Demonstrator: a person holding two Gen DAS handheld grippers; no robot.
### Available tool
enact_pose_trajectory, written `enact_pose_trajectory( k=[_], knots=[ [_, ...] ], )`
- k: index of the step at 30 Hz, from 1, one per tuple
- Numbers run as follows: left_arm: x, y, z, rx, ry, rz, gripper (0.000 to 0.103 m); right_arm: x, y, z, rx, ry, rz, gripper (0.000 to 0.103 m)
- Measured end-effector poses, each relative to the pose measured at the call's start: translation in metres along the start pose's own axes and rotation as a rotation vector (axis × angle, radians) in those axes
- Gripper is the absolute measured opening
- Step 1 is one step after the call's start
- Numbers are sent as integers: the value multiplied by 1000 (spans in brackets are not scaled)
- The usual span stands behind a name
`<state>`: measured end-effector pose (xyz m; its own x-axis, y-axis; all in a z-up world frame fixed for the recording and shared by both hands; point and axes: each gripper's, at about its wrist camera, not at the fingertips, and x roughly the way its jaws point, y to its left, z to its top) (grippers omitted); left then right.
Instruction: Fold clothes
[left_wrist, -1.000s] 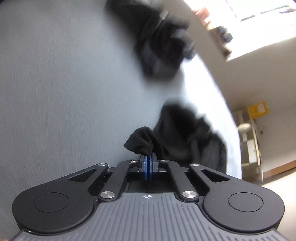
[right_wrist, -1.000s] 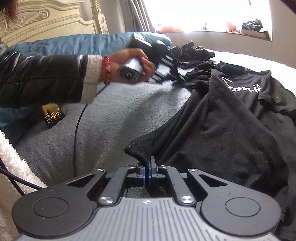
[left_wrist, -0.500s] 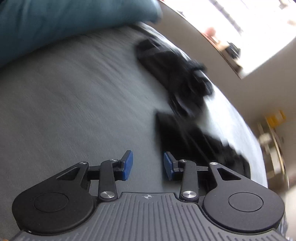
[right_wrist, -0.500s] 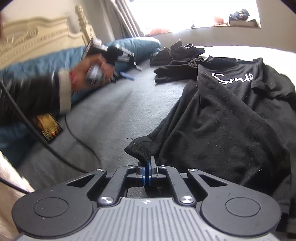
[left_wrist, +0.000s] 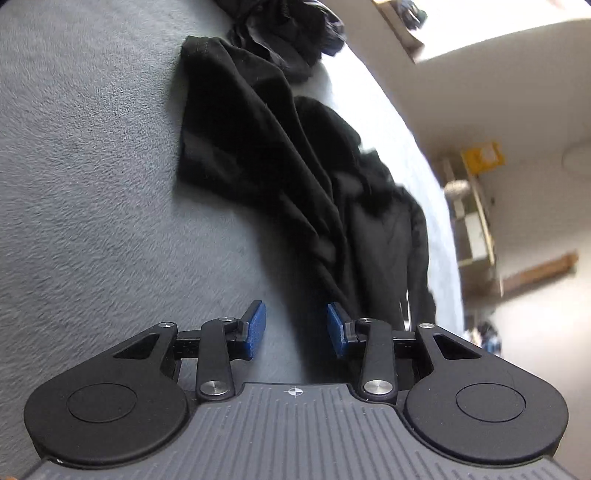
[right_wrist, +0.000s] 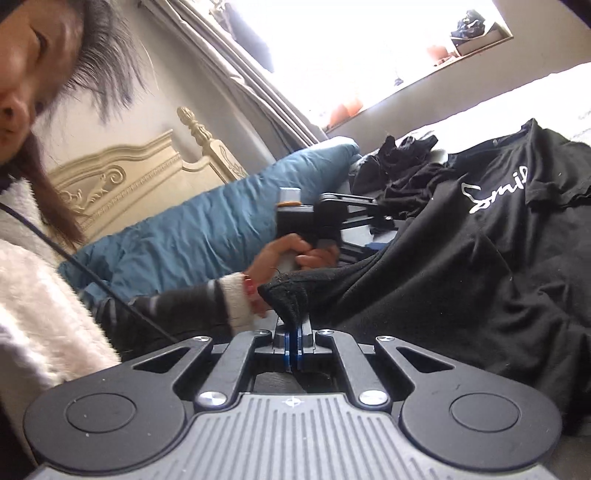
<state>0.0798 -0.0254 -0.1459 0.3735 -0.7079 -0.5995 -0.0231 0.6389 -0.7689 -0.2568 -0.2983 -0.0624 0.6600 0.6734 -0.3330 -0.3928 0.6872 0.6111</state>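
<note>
Black cotton T-shirt (right_wrist: 461, 266) corner clamped in right gripper (right_wrist: 294, 345) for folding, frame centre; left gripper (left_wrist: 295, 328) apart, empty.

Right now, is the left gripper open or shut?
Open: the left gripper shows its blue pads apart, nothing pinched, above the black T-shirt.

The left wrist camera looks steeply down, close over the bed (left_wrist: 92, 184) beside the black shirt (left_wrist: 258, 155). The right wrist camera looks low across that shirt (right_wrist: 461, 277) toward the headboard (right_wrist: 122, 188); both share it.
</note>
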Motion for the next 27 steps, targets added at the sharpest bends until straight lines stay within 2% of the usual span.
enact_pose_trajectory(
  k=[3,5,11,14,16,19,24,27],
  knots=[
    [6,3,4,-45,-14,-12,35,-5,1,3,8,-1,-12,3],
    [6,8,4,-98,-19,-53,35,-8,1,3,8,5,-27,3],
    [-8,32,1,-199,-29,-104,35,-12,-4,2,26,19,-52,3],
    [-23,43,1,-261,-91,-111,35,-10,-11,1,38,41,-64,3],
    [-29,46,2,-269,-98,-117,36,-8,-14,0,47,54,-69,3],
    [-28,45,1,-244,-65,-112,36,-8,-17,-2,51,54,-71,3],
    [-11,33,-4,-204,-36,-115,36,-8,-17,-4,53,54,-83,3],
    [-3,20,-3,-156,-59,-84,31,-8,-14,-5,43,54,-95,3]
  ],
)
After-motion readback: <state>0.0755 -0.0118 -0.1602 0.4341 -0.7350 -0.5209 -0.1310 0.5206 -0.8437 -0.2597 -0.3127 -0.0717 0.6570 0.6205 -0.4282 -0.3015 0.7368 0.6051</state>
